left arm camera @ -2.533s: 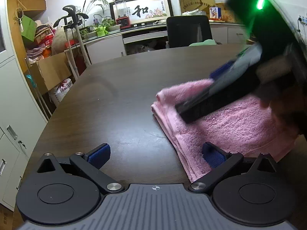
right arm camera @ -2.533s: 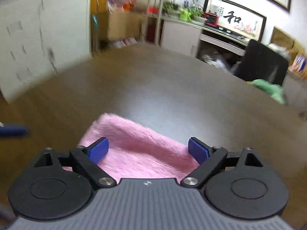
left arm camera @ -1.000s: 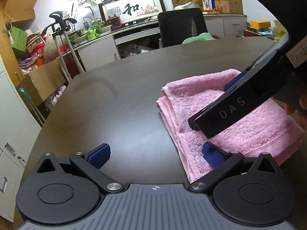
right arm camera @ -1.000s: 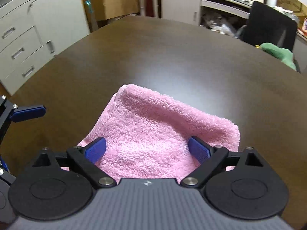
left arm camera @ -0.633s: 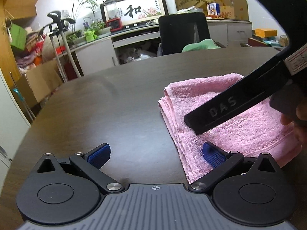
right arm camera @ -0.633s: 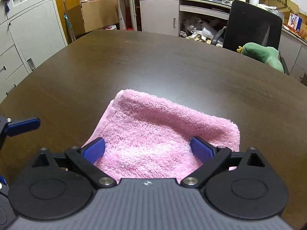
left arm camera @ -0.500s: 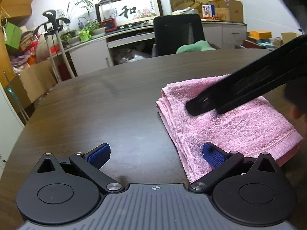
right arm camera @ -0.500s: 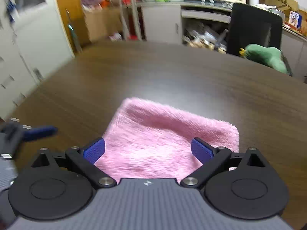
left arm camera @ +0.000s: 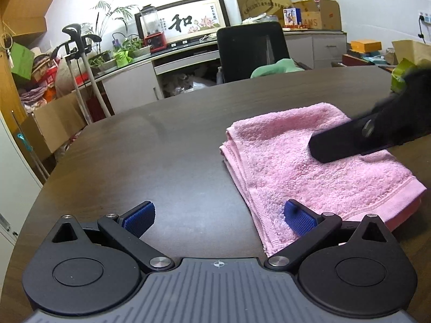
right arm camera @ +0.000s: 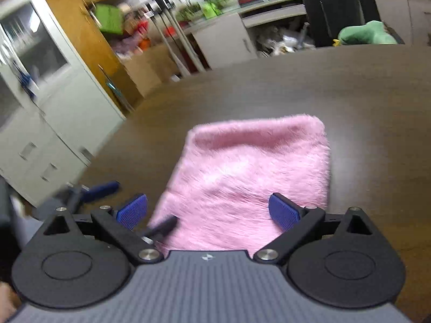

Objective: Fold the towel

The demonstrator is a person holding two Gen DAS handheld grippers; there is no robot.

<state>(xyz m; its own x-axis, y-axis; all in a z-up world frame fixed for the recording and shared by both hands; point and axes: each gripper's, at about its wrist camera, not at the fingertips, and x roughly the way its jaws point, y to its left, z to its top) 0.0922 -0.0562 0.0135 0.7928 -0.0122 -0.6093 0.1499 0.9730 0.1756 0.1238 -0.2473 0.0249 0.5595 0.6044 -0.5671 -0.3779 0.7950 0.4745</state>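
Dark wood grain covers the bench (left arm camera: 167,145), which sits in a cluttered office with a black chair (left arm camera: 252,49) and a framed calligraphy picture (left arm camera: 186,21) behind it. On the bench lies the pink towel (left arm camera: 309,169), folded into a compact rectangle with stacked layers showing along its left edge. The left gripper (left arm camera: 219,216) hovers low at the towel's near left corner, its fingers spread wide with nothing between them; the right blue pad (left arm camera: 300,218) overlaps the towel's corner, while the left pad sits over bare wood. The right gripper (right arm camera: 208,208) is held above the near end of the towel, its fingers also wide apart and gripping nothing. In the left wrist view, a blurred black part of the right gripper reaches in over the towel's right side. The right wrist view is motion-blurred, and the left gripper's blue fingertip shows at its lower left.
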